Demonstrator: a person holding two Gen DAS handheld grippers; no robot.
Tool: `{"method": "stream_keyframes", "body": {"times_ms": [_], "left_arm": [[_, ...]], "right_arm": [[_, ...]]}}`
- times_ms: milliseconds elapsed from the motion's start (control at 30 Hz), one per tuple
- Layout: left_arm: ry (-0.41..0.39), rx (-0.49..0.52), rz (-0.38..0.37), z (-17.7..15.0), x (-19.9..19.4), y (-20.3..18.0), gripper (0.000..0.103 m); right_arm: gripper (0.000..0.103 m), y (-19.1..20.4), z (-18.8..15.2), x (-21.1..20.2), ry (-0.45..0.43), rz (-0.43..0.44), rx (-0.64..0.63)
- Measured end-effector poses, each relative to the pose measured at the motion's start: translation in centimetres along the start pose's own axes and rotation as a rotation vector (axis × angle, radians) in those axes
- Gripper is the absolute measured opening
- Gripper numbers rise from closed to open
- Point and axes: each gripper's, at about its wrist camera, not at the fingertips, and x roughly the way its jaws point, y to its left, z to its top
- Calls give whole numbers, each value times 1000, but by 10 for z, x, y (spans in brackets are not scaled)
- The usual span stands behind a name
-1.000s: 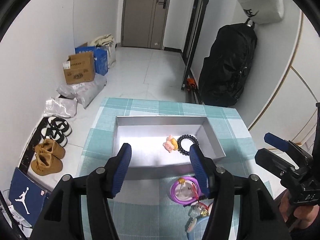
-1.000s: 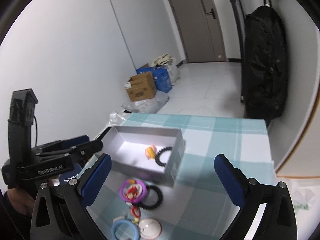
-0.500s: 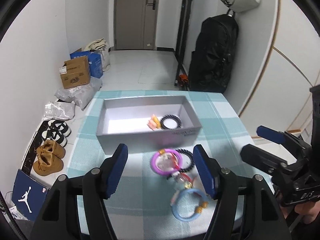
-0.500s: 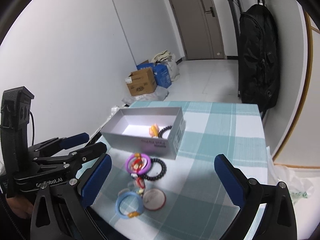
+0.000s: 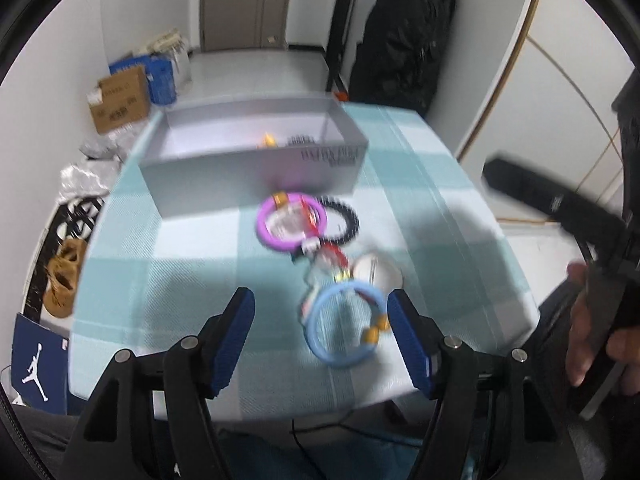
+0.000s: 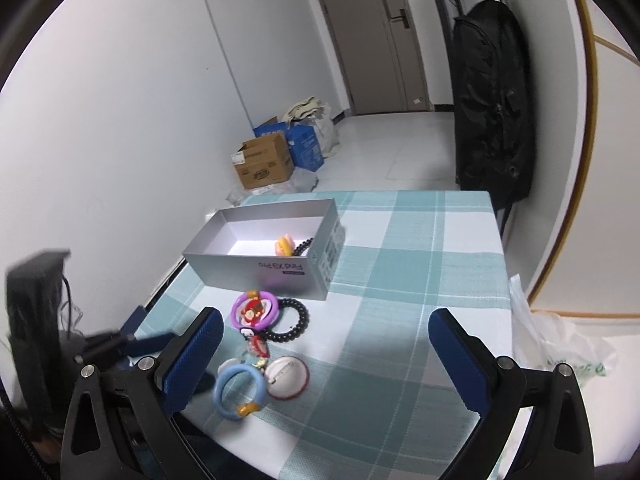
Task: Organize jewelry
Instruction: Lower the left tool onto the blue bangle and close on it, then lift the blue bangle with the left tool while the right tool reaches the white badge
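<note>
In the left wrist view, which is blurred, the left tool (image 5: 320,330) sits at the bottom of the frame with its blue pads apart and nothing between them. The blue ring (image 5: 343,326) lies on the checked worktop (image 5: 168,272) just inside the right-hand pad. Above it, toward the middle of the frame, are a white round piece (image 5: 378,272), a purple ring (image 5: 291,221) and a black bead bracelet (image 5: 342,220), the last two overlapping. The grey box (image 5: 248,176) stands behind them, a yellow charm and a dark bracelet barely showing over its near wall. A hand (image 5: 600,320) at the right edge holds the other tool's handle.

The risk here, as I judge it: the pieces lie in one tangled cluster, so closing on the blue ring could drag small red and yellow charms with it or nudge the white piece. The ring also lies off-centre, beside one pad, so a closing stroke may push it sideways rather than grip it.

In the right wrist view, the right tool (image 6: 324,356) has its pads wide apart and empty at the lower edge. The cluster lies at lower left, the blue ring (image 6: 239,390) close to the worktop's near edge; a sideways shove could slide it off. The box (image 6: 256,268) stands at centre left, and its near wall could catch a low carry.
</note>
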Motion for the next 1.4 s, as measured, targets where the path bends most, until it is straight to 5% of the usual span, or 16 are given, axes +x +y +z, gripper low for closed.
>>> {"method": "stream_keyframes", "body": {"times_ms": [167, 400, 867, 900, 1400], "left_arm": [[101, 8, -26, -6, 19, -4, 65], [129, 53, -11, -8, 25, -15, 65], [125, 140, 69, -11, 29, -25, 61], [124, 141, 64, -9, 30, -26, 54], [88, 96, -31, -1, 14, -19, 54]], "right_arm": [[103, -9, 1, 0, 6, -11, 46], [103, -13, 0, -1, 13, -15, 58], [103, -12, 0, -1, 16, -22, 54], [103, -12, 0, -1, 17, -24, 54], [103, -14, -2, 5, 44, -28, 63]]}}
